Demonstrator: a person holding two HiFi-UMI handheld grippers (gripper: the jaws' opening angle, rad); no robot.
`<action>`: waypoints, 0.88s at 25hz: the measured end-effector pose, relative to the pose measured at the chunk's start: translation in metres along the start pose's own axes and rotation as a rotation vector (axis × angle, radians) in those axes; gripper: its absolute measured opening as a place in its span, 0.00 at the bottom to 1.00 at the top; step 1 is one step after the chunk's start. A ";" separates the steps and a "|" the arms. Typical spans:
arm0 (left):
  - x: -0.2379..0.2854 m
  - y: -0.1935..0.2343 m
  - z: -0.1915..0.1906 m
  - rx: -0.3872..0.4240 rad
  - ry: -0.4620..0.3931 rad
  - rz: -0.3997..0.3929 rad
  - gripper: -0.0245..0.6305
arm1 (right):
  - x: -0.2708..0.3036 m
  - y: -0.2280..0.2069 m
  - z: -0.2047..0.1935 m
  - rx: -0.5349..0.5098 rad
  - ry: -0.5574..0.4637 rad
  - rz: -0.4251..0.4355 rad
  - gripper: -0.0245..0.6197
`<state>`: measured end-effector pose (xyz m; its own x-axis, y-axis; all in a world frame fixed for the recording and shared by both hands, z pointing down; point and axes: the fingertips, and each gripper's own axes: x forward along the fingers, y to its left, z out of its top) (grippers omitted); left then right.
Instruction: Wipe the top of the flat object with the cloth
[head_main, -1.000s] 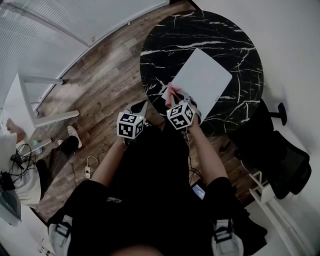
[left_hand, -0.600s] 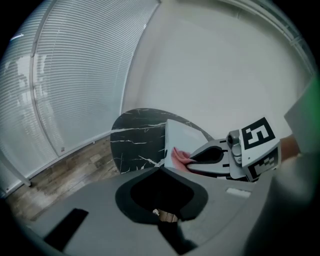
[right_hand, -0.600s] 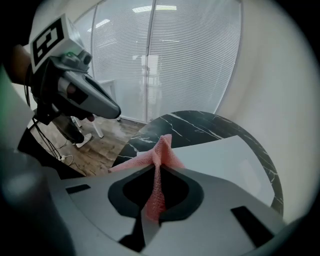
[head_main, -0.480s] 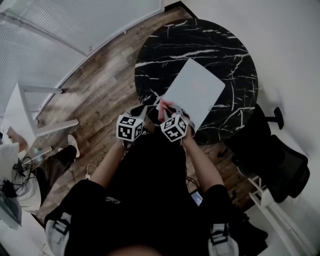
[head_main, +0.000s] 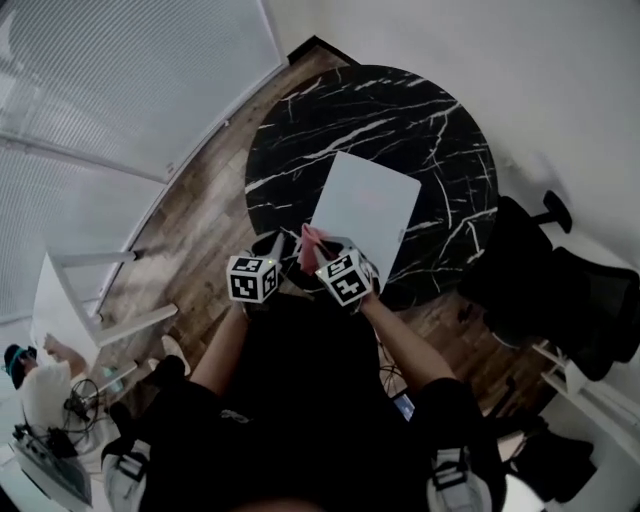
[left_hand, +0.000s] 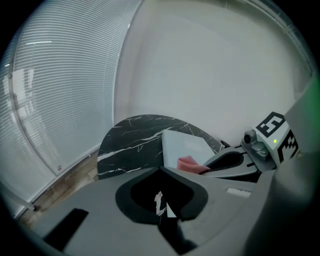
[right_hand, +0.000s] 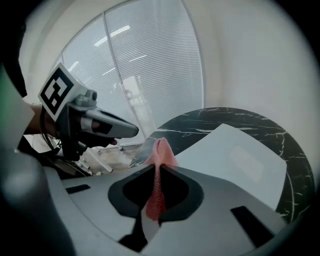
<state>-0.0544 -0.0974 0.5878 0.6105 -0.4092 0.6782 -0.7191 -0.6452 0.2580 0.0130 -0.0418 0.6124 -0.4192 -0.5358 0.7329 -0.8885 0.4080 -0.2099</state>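
Pink cloth (head_main: 309, 246) is pinched tight in the right gripper (right_hand: 158, 170), right at the near edge of the white board (head_main: 364, 212) on the marble table (head_main: 300, 130). Beside it, the left gripper (left_hand: 161, 175) is closed on nothing.

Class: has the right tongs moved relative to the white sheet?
Yes. The right tongs, holding the cloth, drew back toward the person, off the near corner of the white sheet to the table edge.

I see pink cloth (head_main: 310, 246) at centre frame, white flat object (head_main: 365, 208), black tabletop (head_main: 330, 105) veined white, brown wood-grain floor (head_main: 195, 215) at left
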 end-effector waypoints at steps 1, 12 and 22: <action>0.006 -0.003 0.003 0.017 0.007 -0.015 0.04 | -0.004 -0.007 0.005 0.013 -0.027 -0.025 0.06; 0.023 -0.050 0.017 0.252 0.066 -0.301 0.04 | -0.048 -0.029 -0.022 0.293 -0.144 -0.347 0.06; -0.046 -0.039 -0.034 0.465 0.039 -0.517 0.04 | -0.094 0.018 -0.034 0.531 -0.355 -0.671 0.06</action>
<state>-0.0655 -0.0312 0.5697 0.8176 0.0434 0.5742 -0.1167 -0.9640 0.2390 0.0432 0.0410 0.5618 0.2591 -0.7683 0.5853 -0.8982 -0.4144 -0.1464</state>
